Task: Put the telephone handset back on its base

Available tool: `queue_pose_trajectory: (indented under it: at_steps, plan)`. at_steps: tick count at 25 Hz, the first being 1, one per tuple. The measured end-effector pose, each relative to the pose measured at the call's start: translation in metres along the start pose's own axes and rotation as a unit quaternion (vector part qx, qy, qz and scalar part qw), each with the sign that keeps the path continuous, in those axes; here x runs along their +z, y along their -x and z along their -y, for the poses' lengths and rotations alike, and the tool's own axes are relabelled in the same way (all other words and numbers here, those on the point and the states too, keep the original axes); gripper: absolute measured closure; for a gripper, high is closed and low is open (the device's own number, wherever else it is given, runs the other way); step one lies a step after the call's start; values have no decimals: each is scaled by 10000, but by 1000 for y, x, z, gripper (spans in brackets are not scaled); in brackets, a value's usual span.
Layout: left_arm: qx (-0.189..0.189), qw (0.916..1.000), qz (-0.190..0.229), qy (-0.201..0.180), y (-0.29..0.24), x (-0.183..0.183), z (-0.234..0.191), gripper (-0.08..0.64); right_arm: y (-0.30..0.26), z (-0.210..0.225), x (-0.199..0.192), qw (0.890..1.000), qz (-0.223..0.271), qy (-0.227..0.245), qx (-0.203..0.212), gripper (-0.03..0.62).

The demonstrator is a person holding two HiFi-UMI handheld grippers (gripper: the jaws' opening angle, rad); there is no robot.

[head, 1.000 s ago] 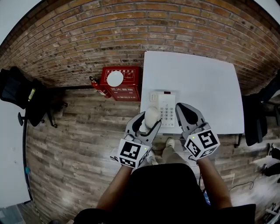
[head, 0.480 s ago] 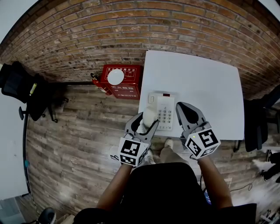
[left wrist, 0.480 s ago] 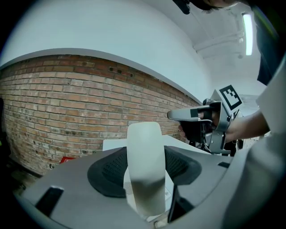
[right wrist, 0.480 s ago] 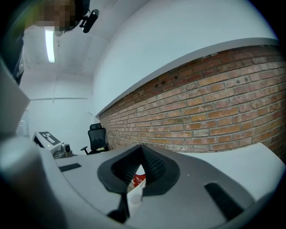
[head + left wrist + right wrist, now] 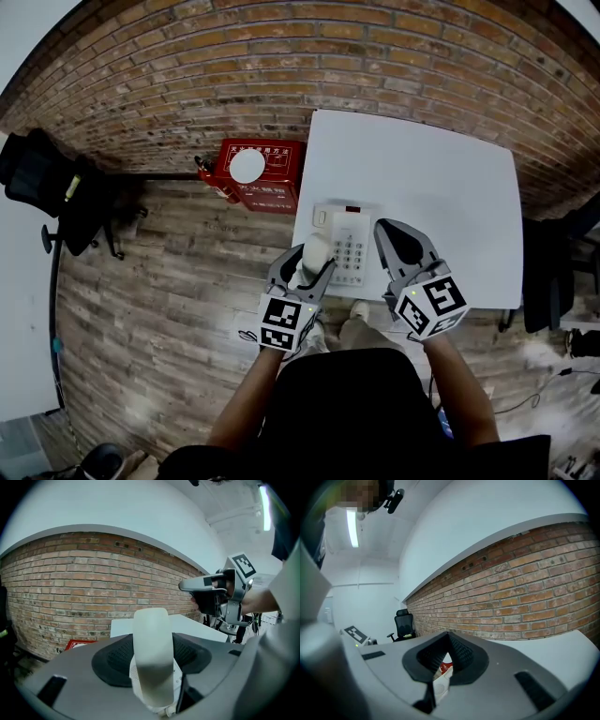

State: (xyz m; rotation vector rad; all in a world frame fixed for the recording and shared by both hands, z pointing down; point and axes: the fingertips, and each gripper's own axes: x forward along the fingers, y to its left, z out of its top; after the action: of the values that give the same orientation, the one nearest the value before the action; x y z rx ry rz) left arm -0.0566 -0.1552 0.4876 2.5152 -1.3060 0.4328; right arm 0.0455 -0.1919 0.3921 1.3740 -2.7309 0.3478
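Left gripper view looks along the left gripper [image 5: 151, 639], whose two grey plastic jaws are clamped on the handset [image 5: 150, 677]. The handset is a smooth, cream-white, rounded bar standing upright between the ribbed black pads. This view alone shows the right gripper [image 5: 206, 592] from the side, held level in a hand, with its marker cube [image 5: 243, 565] behind it.

Right gripper view shows that gripper's [image 5: 449, 637] jaws drawn together at the tips with nothing between them. Through the narrow triangular slit below the tips, a scrap of red and a bit of white plastic show.

Head view gives the layout that neither gripper view does. The left gripper [image 5: 309, 265] holds the handset [image 5: 317, 251] over the left side of the base [image 5: 352, 246], a pale rectangular telephone with a grid of keys. Whether the handset touches the cradle cannot be told. The right gripper [image 5: 398, 234] hovers just beside the base's right edge. The base sits near the front left corner of a smooth white table [image 5: 431, 178]. Beside the table's left edge, on the wood-plank floor [image 5: 159, 309], stands a red box [image 5: 267, 183] with a white round disc on it. A rough brick wall [image 5: 281, 66] runs behind, and a black office chair [image 5: 42, 183] stands well apart at the left.
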Motion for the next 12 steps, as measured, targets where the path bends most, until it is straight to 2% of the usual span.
queue_pose_trajectory:
  at_steps: [12]
  plan:
    - [323,9990,-273,148,-29,-16,-13,305,-2,24,1,10000,-52,3,-24,580]
